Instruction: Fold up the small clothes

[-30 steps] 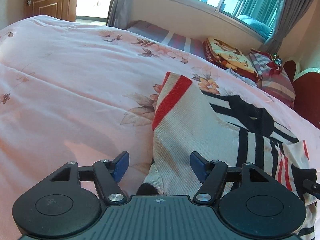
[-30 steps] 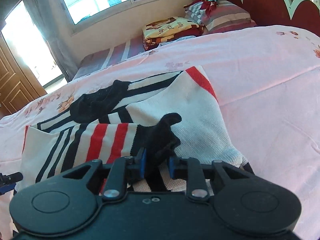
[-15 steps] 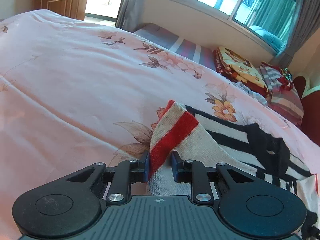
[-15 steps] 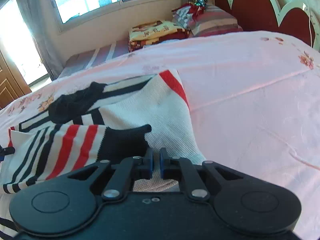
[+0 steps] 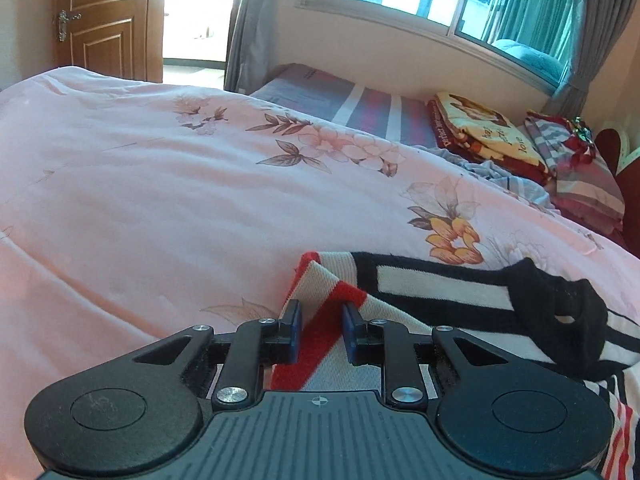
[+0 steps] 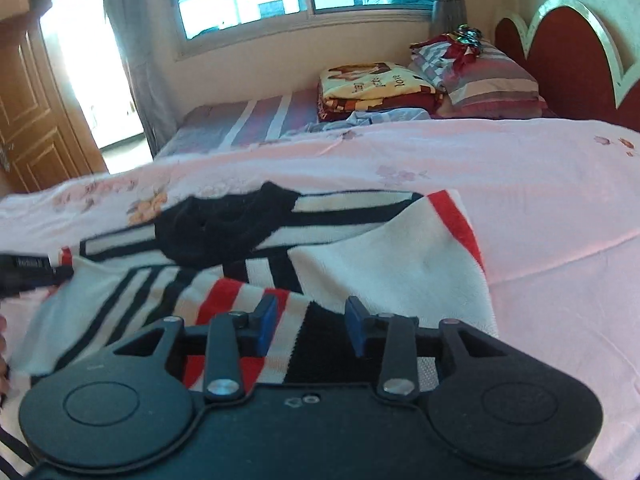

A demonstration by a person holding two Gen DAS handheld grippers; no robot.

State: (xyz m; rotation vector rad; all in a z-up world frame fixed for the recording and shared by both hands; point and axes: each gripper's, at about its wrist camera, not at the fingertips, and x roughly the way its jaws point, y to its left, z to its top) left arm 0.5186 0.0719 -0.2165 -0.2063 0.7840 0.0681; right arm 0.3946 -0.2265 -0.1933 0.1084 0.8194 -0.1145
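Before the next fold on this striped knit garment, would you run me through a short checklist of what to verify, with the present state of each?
1. Left gripper clamped on the red-striped corner of the garment: ok, fabric fills the gap between its pads.
2. Right gripper clear of the cloth: ok, its jaws have just been opening and the pads stand apart, black and striped fabric lying under them.
3. Garment flat on the pink bedspread: not ok, layers overlap and bunch.
4. Black part smoothed: not ok, it lies crumpled.
5. Edges aligned: cannot tell.

Cream, red, black striped sweater; pink floral bedspread.
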